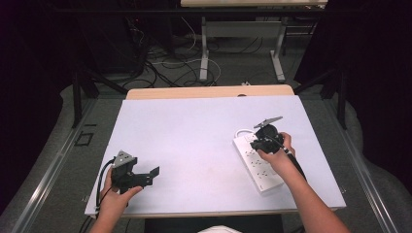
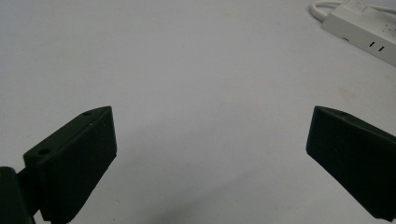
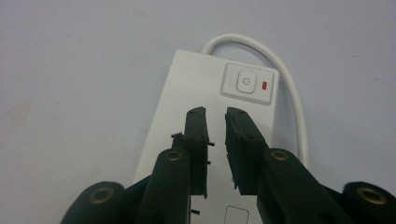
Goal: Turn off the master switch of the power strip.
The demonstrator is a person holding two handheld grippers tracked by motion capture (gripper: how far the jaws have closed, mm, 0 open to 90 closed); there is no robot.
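While the white power strip [image 3: 196, 93] lies flat at the right side of the tabletop [image 1: 194, 131], its power button [image 3: 245, 82] and a small red mark beside it sit at the cord end. Just above it hovers the right gripper [image 3: 215, 114], jaws nearly together with a narrow gap, holding nothing. If pushed off-centre, the strip could slide. No readable writing. At the near-left, the left gripper [image 2: 210, 140] stands wide apart, empty.
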